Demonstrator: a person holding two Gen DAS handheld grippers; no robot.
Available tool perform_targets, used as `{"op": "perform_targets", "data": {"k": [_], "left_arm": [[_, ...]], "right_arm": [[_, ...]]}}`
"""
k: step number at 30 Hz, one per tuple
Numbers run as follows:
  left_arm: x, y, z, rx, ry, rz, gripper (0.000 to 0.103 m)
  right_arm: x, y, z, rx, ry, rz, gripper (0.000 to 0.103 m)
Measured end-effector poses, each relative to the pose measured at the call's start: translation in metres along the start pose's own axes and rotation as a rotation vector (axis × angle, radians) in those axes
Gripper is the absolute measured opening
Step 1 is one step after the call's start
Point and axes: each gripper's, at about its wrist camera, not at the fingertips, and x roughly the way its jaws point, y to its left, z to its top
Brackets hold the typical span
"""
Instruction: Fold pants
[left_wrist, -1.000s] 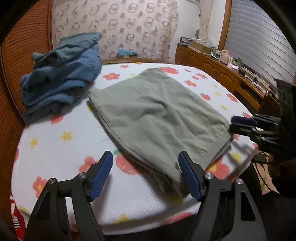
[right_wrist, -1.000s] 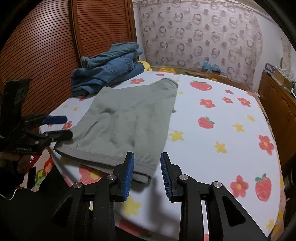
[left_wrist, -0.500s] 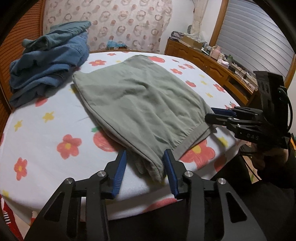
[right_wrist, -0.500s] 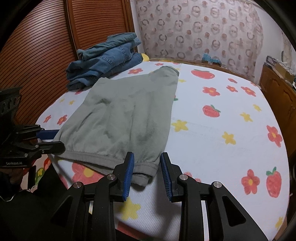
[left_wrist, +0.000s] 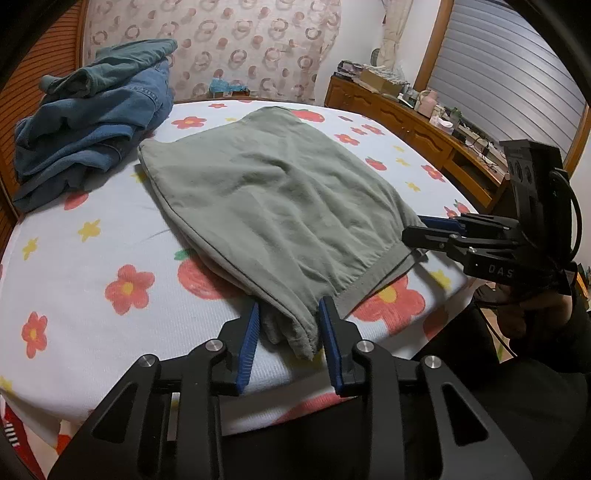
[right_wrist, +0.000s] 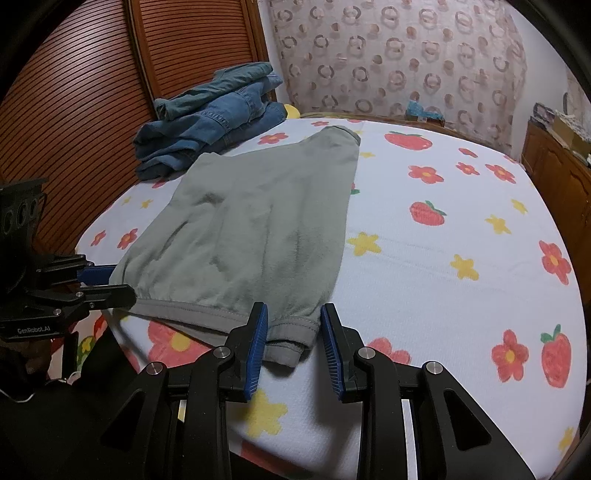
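Grey-green pants (left_wrist: 273, 206) lie folded flat on the bed, waistband toward me; they also show in the right wrist view (right_wrist: 255, 229). My left gripper (left_wrist: 288, 325) is open, its blue pads on either side of the near left corner of the waistband. My right gripper (right_wrist: 291, 332) is open, its pads on either side of the near right corner. Each gripper also shows in the other's view, the right one (left_wrist: 428, 230) and the left one (right_wrist: 110, 282), both at the waistband's ends.
A pile of blue denim clothes (left_wrist: 92, 118) lies at the far left of the bed (left_wrist: 92, 295), also in the right wrist view (right_wrist: 214, 118). A wooden dresser (left_wrist: 424, 129) with clutter stands to the right. Slatted wooden doors (right_wrist: 85, 92) stand behind the bed's left side.
Both grippers moved forward to the waistband corners. The left gripper narrowed from wide open to a smaller gap around the corner. The right gripper's gap looks much the same.
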Motion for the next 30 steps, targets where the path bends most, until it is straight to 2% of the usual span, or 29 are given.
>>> {"op": "perform_targets", "data": {"k": [6, 9, 10, 12, 19, 30], "left_arm": [[0.000, 0.000, 0.001, -0.002, 0.002, 0.001, 0.024], [-0.001, 0.000, 0.000, -0.002, 0.000, -0.004, 0.019], [-0.002, -0.001, 0.000, -0.002, -0.005, -0.007, 0.014], [-0.008, -0.001, 0.003, -0.009, -0.028, -0.008, 0.011], [-0.036, -0.003, 0.023, 0.008, -0.122, 0.002, 0.010], [-0.070, 0.003, 0.031, -0.005, -0.196, 0.006, 0.010]], "right_arm": [[-0.002, 0.000, -0.003, 0.002, -0.001, 0.015, 0.030], [-0.003, -0.001, -0.003, 0.003, 0.004, 0.029, 0.024], [-0.004, 0.000, -0.003, 0.000, 0.004, 0.030, 0.016], [-0.009, 0.003, -0.003, -0.019, -0.012, 0.028, 0.012], [-0.028, 0.007, 0.004, -0.021, -0.067, 0.059, 0.010], [-0.061, 0.019, 0.010, -0.053, -0.140, 0.116, 0.009]]}}
